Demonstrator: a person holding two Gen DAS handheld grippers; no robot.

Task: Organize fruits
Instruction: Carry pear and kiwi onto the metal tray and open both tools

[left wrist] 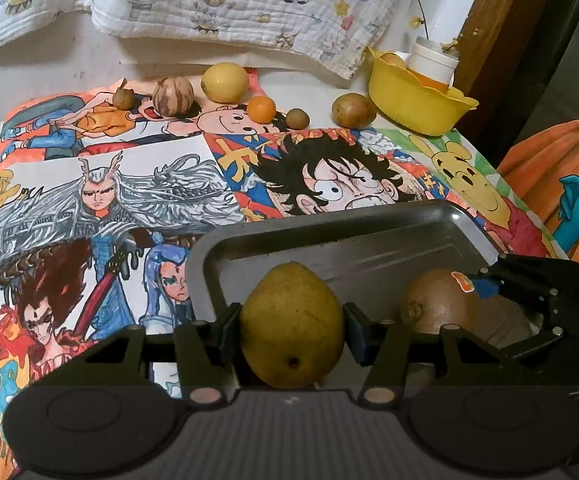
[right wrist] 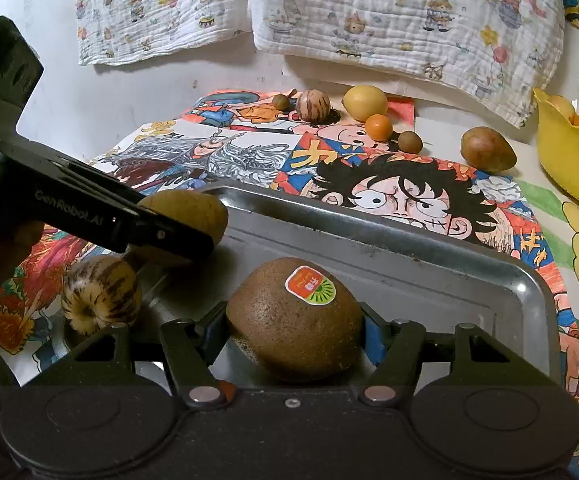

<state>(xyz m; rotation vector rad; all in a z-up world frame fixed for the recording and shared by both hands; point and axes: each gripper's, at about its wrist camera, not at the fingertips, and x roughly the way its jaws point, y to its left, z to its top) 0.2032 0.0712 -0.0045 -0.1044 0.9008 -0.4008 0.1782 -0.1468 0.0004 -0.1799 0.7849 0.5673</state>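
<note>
My left gripper [left wrist: 291,322] is shut on a yellow-green pear [left wrist: 293,320] over the near left part of a steel tray [left wrist: 369,220]. My right gripper [right wrist: 295,326] is shut on a brown kiwi [right wrist: 293,320] with an orange-green sticker, over the same tray [right wrist: 429,256]. The kiwi [left wrist: 437,300] and the right gripper also show in the left wrist view. The pear [right wrist: 193,210] and the left gripper show in the right wrist view. A striped round fruit [right wrist: 101,296] sits at the tray's left end.
Along the back of the drawing-covered table lie a small brown fruit [left wrist: 123,98], a striped fruit [left wrist: 173,95], a lemon [left wrist: 224,82], a small orange [left wrist: 261,109], another small brown fruit [left wrist: 297,118] and a brownish fruit [left wrist: 353,111]. A yellow bowl [left wrist: 413,100] stands back right.
</note>
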